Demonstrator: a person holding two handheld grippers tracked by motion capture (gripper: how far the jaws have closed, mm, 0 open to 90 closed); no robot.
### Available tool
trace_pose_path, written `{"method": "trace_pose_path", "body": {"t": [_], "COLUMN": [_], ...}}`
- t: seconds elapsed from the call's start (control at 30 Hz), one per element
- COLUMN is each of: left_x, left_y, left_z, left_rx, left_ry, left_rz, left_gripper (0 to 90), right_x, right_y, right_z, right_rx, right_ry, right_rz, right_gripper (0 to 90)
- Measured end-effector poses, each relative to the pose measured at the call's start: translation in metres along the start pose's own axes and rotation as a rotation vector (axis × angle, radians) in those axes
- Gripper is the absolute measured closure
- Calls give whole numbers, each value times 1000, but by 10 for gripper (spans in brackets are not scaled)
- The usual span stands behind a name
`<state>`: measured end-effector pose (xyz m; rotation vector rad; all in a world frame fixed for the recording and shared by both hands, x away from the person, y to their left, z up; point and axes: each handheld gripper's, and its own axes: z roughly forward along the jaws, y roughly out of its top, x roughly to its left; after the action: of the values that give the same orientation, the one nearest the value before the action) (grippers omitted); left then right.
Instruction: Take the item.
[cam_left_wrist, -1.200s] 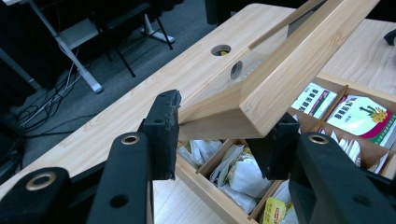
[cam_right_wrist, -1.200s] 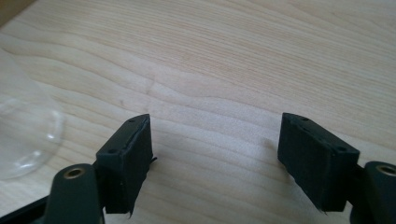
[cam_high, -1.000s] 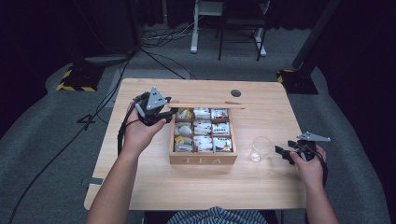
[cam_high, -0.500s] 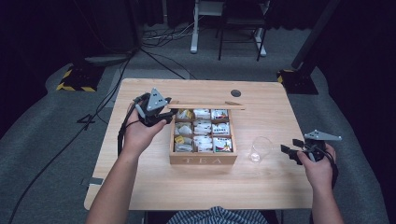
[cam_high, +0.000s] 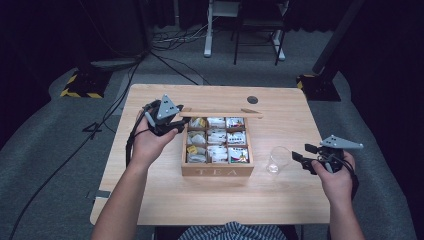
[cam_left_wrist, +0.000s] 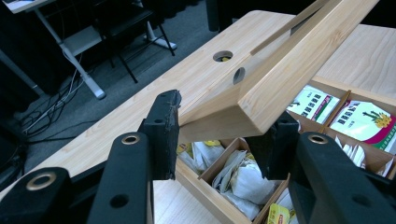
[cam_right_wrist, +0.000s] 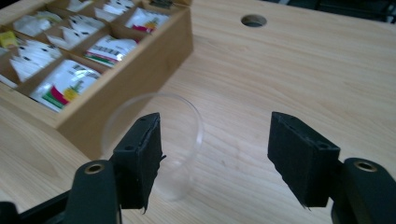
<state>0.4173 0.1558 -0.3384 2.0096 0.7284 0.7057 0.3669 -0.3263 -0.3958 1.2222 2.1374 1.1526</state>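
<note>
Table (cam_high: 165, 200) of pale wood, bearing a tea box (cam_high: 217, 171) near its middle, 9 compartments packed with tea bags (cam_high: 217, 136). Box lid (cam_left_wrist: 280, 79) raised open along the far side of the box, its left corner clamped between the jaws of the left gripper (cam_high: 172, 126), just left of the box. Clear glass (cam_high: 276, 160) standing upright just right of the box, apart from its wall. Right gripper (cam_high: 301, 158) right of the box, beyond the glass, held above the table, jaws spread with nothing between, having just narrowed slightly.
</note>
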Motion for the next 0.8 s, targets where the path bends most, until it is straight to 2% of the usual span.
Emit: {"method": "trace_pose_path", "body": {"t": [0.13, 0.27, 0.4, 0.57, 0.73, 0.77, 0.8], "left_x": [0, 1, 1, -1, -2, -1, -1], "left_y": [0, 0, -1, -2, -3, -2, -2], "left_z": [0, 0, 1, 1, 1, 1, 1], "left_rx": [-1, -7, -11, -10, -9, -10, -11], "left_ry": [0, -3, -1, 2, 4, 4, 4], "left_rz": [0, -4, -7, -2, -4, -4, -3], "left_gripper": [564, 563, 559, 560, 559, 559, 559], "right_x": [21, 47, 72, 103, 133, 143, 143], "right_y": [14, 24, 32, 43, 56, 61, 61], "right_z": [2, 11, 28, 54, 76, 84, 84], "right_rx": [-18, -46, -57, -65, -60, -51, -51], "right_ry": [43, 115, 181, 268, 322, 341, 341], "right_rz": [-33, -64, -110, -136, -177, -201, -201], "right_gripper": [354, 354, 354, 387, 401, 414, 414]}}
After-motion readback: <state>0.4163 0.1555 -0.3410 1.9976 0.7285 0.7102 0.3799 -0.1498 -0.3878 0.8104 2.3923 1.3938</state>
